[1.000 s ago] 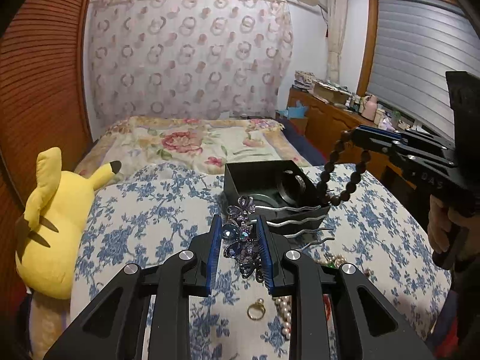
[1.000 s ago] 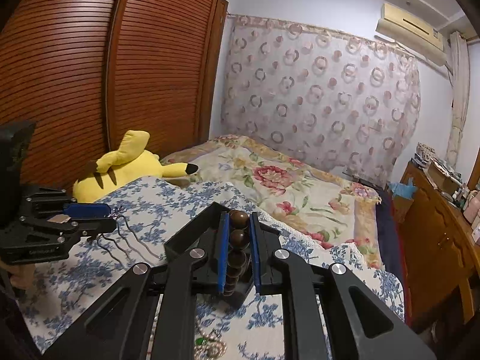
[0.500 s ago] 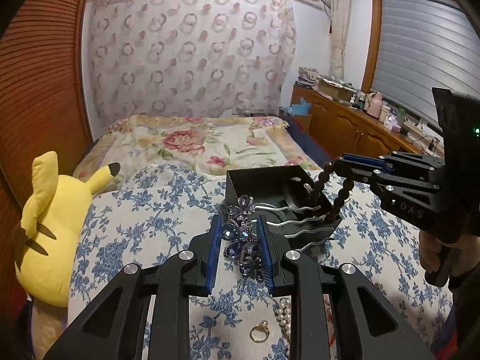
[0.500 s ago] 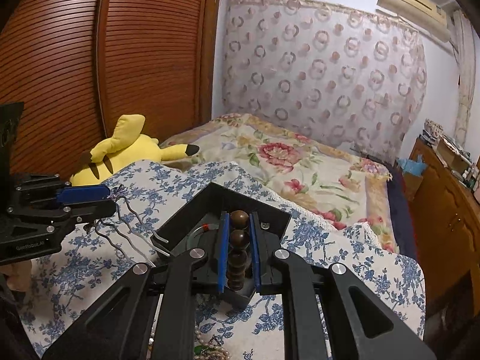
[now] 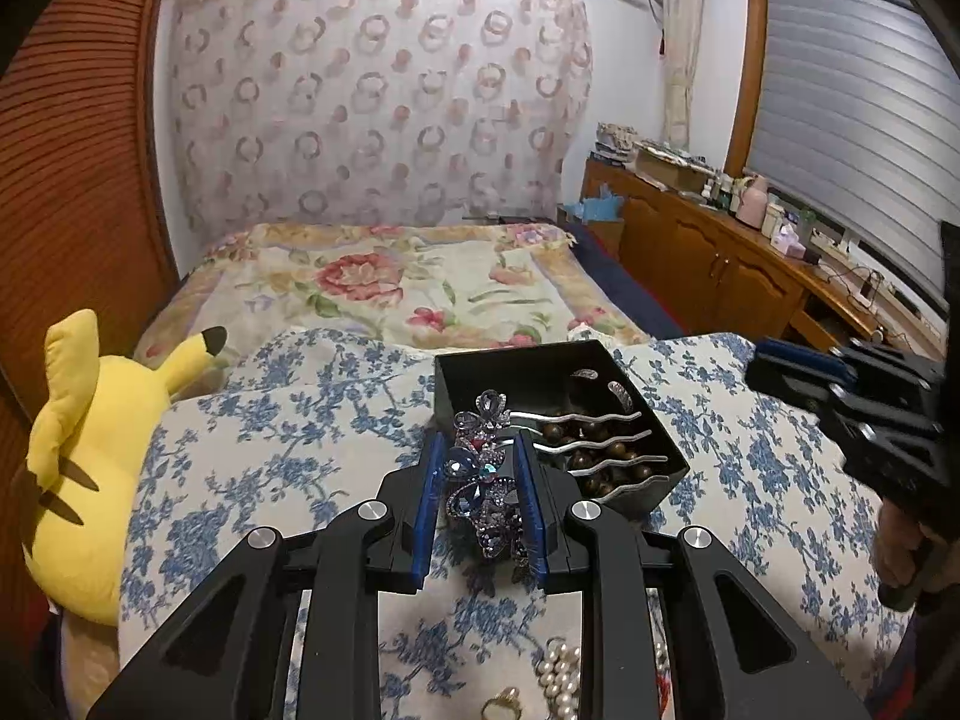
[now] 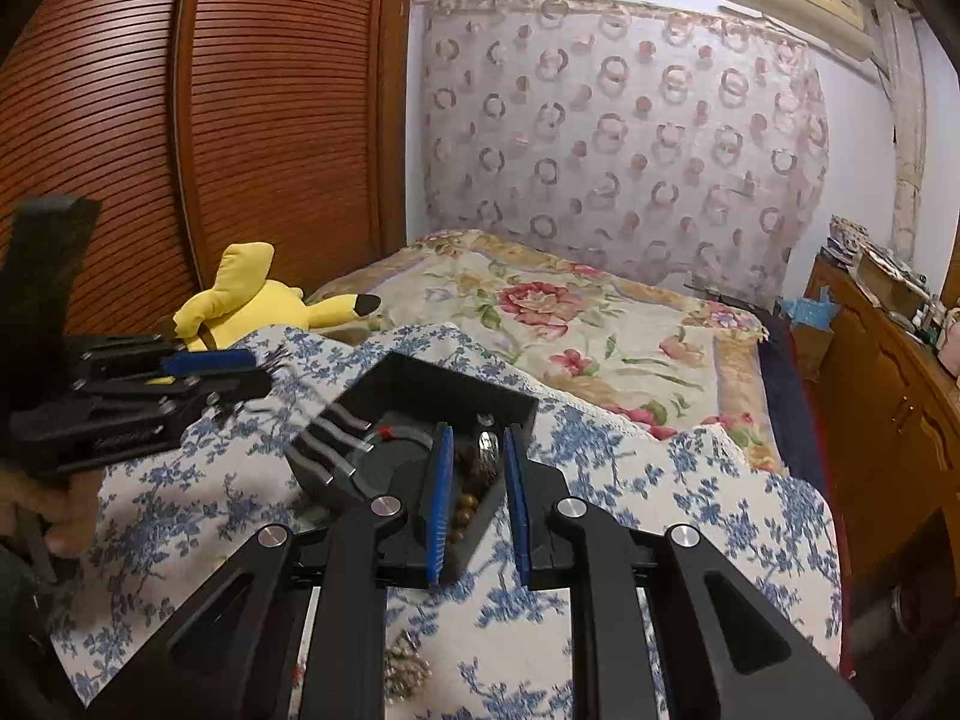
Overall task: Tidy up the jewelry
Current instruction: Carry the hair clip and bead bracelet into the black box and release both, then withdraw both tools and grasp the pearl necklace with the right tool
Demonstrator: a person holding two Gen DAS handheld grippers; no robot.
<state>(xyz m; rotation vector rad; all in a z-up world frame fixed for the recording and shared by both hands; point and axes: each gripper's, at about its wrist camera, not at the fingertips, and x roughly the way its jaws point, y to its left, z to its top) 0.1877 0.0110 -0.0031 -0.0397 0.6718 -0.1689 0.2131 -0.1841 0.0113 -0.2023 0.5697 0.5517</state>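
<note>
Both wrist views look close along their fingers — sharing the black box [image 5: 558, 414] (from opposite sides).

Left gripper [image 5: 480, 504]: matte black angular linkage arms with triangular cut-outs, four round silver screw heads at the pivots, and two fingers faced with ribbed blue pads [image 5: 427, 516]. Right gripper [image 6: 477, 504]: same black frame, four silver screws, blue pads [image 6: 441, 498]. Seen from the side, each body is a stacked black block with faint embossed lettering, too blurred to read. Bare skin of the right hand [image 5: 900, 546] and left hand [image 6: 54, 504] shows on dark handles.
</note>
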